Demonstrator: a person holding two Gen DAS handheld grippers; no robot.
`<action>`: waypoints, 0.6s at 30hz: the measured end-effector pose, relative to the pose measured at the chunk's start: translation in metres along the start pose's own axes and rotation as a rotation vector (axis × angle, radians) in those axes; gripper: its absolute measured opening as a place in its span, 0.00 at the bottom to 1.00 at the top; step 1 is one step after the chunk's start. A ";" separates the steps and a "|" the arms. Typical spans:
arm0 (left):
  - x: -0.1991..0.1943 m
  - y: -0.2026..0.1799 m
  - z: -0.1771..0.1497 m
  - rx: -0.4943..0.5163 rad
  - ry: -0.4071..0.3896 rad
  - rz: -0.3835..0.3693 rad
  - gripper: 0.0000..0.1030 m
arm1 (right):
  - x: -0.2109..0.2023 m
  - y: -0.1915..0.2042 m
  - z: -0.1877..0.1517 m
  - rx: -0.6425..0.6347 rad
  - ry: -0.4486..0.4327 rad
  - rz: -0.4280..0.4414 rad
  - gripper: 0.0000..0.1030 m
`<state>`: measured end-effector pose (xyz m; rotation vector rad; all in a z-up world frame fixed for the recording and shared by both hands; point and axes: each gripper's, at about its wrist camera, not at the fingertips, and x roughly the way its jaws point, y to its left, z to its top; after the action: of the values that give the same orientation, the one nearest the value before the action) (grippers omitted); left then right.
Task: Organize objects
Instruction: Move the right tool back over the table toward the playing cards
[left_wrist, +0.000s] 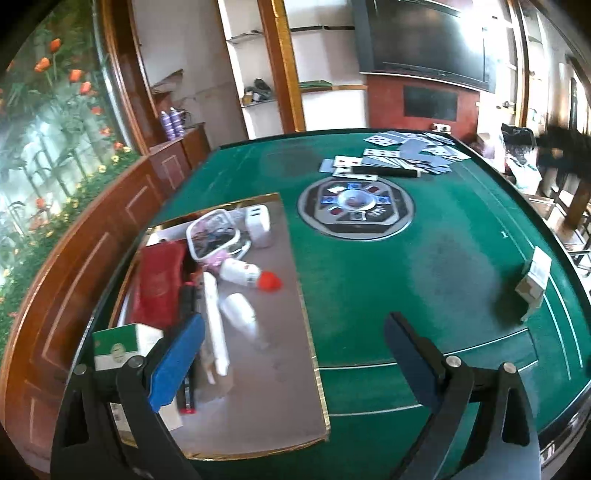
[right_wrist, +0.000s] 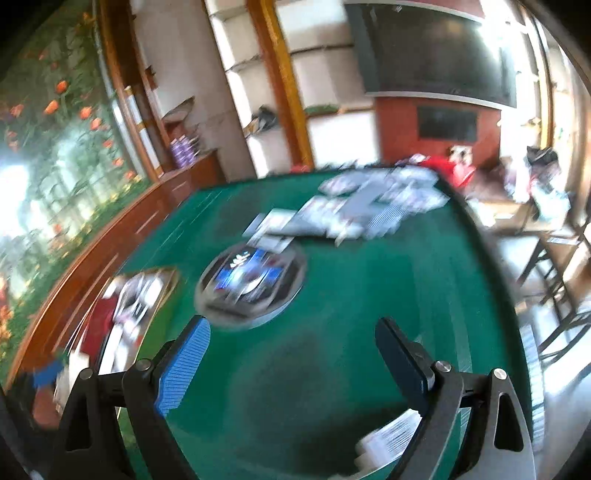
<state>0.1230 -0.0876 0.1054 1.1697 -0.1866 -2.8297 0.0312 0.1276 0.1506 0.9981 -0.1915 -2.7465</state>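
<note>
Two grippers, left gripper (left_wrist: 295, 354) and right gripper (right_wrist: 291, 350), spread wide, empty | green felt table (left_wrist: 424, 266) | glossy rectangular tray (left_wrist: 273, 369)

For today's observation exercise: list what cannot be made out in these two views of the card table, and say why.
- Playing cards, right wrist view: faces lost to motion blur.
- Tray contents, right wrist view: smeared by blur.
- Green-and-white box, left wrist view: partly behind the left tongs; print blurred.
- White item, right wrist view: half hidden by the right tongs.
- Small box, left wrist view: label too small.
</note>
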 end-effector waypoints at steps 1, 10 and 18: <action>0.001 -0.001 0.001 -0.001 0.002 -0.014 0.94 | -0.002 -0.004 0.013 0.001 -0.013 -0.019 0.93; 0.001 0.027 -0.001 -0.099 0.004 -0.154 0.94 | 0.106 0.007 0.077 -0.113 0.127 -0.088 0.99; 0.021 0.064 0.001 -0.184 0.026 -0.196 0.94 | 0.241 0.030 0.102 -0.104 0.264 -0.054 0.95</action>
<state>0.1094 -0.1528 0.1005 1.2459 0.1972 -2.9162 -0.2105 0.0448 0.0854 1.3388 0.0205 -2.6049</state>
